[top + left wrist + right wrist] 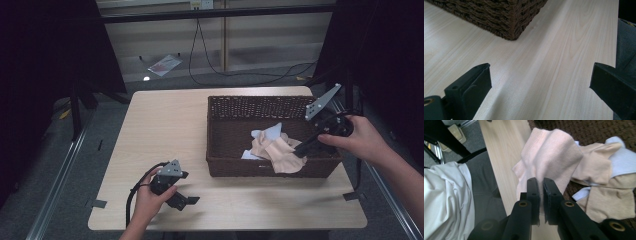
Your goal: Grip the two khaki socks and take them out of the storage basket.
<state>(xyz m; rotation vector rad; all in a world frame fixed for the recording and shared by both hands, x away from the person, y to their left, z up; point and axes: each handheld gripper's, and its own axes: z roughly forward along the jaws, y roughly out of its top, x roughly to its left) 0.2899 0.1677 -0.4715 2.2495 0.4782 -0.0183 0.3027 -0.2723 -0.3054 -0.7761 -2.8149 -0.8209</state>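
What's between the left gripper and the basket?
Bare tabletop. In the left gripper view, plain wood runs from the open left gripper up to the basket corner; the high view shows the same gap.

Both forearms are bare, with no sleeves on them. The left gripper point(186, 201) is black, with a grey three-cornered plate on top and a black cable looping behind it. The right gripper point(541, 185) has flat black jaws with brass-ringed screw holes below its fingertips, and carries a similar drilled grey plate.
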